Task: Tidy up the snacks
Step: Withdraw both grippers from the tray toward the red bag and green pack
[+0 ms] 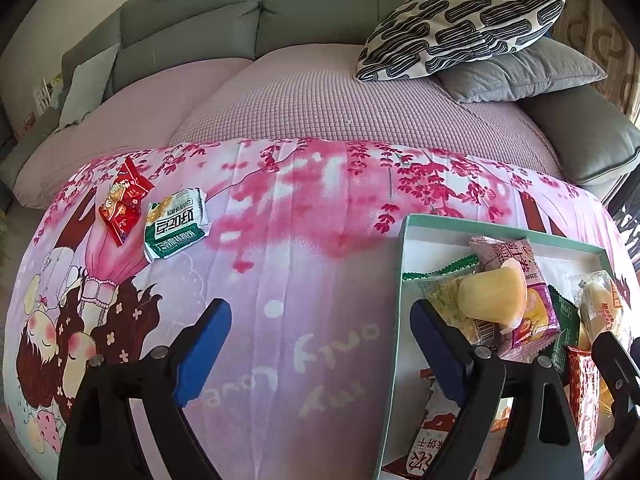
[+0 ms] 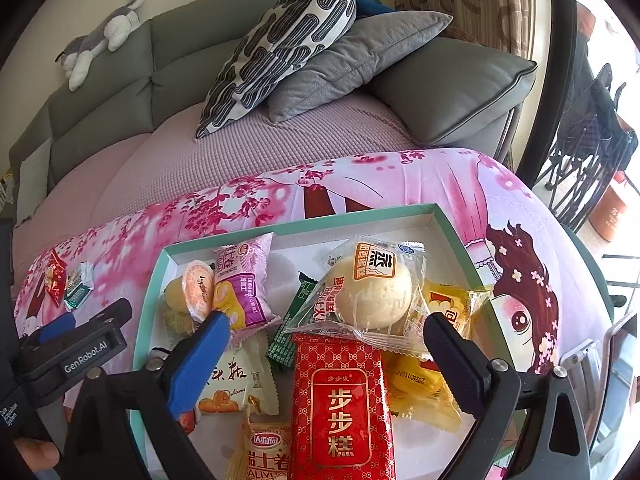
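The counter point(image 1: 304, 264) is covered with a pink cartoon cloth, and its far edge meets a sofa seat with a lilac cover point(image 1: 320, 96). A wide strip of bare cloth lies between the two loose snacks at the far left and the teal-rimmed box point(image 1: 401, 264) at the right, so the middle is free for moving.

Two snacks are outside the box: a red packet point(image 1: 122, 200) and, just beside it, a green and white packet point(image 1: 176, 222). Both are near the far edge of the counter.

Inside the box point(image 2: 452, 232) I count about nine snacks, piled and overlapping. Among them are a round white bun in clear wrap point(image 2: 374, 294), a big red packet point(image 2: 340, 396), a purple packet point(image 2: 246, 280), a jelly cup point(image 2: 198, 294) and a dark green packet point(image 2: 298, 320). The far strip of the box floor is bare.

The left gripper point(image 1: 320, 344) hangs above the cloth with its fingers wide apart and nothing between them; its right finger stands over the left wall of the box. The right gripper point(image 2: 326, 344) is over the box, fingers also spread, holding nothing, with the red packet and the bun below the gap.

On the sofa behind lie two pillows, one patterned point(image 1: 460, 28) on one grey point(image 1: 520, 76), and a plush toy point(image 2: 100, 36) on the backrest.
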`<state>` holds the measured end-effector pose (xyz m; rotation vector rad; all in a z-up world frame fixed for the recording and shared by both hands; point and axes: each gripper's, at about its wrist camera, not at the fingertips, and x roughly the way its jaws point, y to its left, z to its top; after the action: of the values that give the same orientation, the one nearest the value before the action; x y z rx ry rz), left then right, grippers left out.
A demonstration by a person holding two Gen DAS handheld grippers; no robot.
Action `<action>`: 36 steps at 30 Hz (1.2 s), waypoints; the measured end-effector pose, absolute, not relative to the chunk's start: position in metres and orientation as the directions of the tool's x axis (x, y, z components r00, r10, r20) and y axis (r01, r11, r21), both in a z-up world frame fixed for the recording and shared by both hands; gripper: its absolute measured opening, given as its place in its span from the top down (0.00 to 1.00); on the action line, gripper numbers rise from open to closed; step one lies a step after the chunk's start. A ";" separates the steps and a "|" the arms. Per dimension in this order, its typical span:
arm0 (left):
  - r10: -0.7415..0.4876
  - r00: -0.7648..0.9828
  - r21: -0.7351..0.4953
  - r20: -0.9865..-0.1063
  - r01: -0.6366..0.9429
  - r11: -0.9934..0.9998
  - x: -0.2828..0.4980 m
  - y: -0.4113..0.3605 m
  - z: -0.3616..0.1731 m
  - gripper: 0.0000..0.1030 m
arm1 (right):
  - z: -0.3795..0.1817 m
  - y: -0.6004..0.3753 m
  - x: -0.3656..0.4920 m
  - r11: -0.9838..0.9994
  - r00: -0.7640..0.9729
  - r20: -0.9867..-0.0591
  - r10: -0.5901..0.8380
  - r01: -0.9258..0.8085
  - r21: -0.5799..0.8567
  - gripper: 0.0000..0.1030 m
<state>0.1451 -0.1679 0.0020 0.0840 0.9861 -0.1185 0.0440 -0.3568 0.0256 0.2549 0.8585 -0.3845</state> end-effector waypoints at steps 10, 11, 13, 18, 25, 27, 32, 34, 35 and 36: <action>-0.059 0.536 0.004 -0.842 0.116 0.993 0.148 -0.157 -0.004 0.03 | 0.027 -0.352 0.047 0.906 0.602 -0.765 -0.230 0.419 0.058 0.00; -0.059 0.538 0.004 -0.841 0.114 0.993 0.148 -0.155 -0.004 0.03 | 0.028 -0.351 0.047 0.906 0.604 -0.763 -0.230 0.419 0.058 0.00; -0.053 0.543 0.011 -0.838 0.115 0.993 0.147 -0.151 -0.003 0.03 | 0.030 -0.349 0.048 0.909 0.611 -0.758 -0.228 0.413 0.059 0.00; 0.003 0.554 0.062 -0.833 0.088 0.994 0.147 -0.133 -0.005 0.03 | 0.032 -0.336 0.053 0.925 0.625 -0.752 -0.209 0.377 0.056 0.00; 0.083 0.553 0.118 -0.829 0.028 0.993 0.147 -0.102 -0.011 0.03 | 0.040 -0.309 0.063 0.953 0.662 -0.731 -0.164 0.299 0.057 0.00; 0.101 0.549 0.129 -0.829 0.013 0.992 0.147 -0.093 -0.013 0.03 | 0.041 -0.301 0.066 0.958 0.667 -0.730 -0.150 0.279 0.058 0.00; 0.116 0.539 0.116 -0.834 -0.034 0.993 0.149 -0.071 -0.016 0.03 | 0.041 -0.279 0.075 0.972 0.675 -0.729 -0.115 0.227 0.057 0.00; 0.121 0.535 0.111 -0.836 -0.051 0.992 0.151 -0.062 -0.017 0.03 | 0.039 -0.270 0.080 0.976 0.677 -0.729 -0.101 0.210 0.060 0.00; 0.125 0.532 0.109 -0.837 -0.061 0.992 0.152 -0.058 -0.017 0.03 | 0.037 -0.265 0.082 0.978 0.677 -0.731 -0.089 0.198 0.065 0.00; 0.127 0.530 0.106 -0.839 -0.070 0.992 0.153 -0.053 -0.018 0.03 | 0.036 -0.260 0.085 0.980 0.675 -0.734 -0.077 0.187 0.069 0.00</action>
<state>0.1529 -0.0534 -0.0179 0.0618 1.0058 0.1179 0.0846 -0.2599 0.0360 0.1426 0.8171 -0.1493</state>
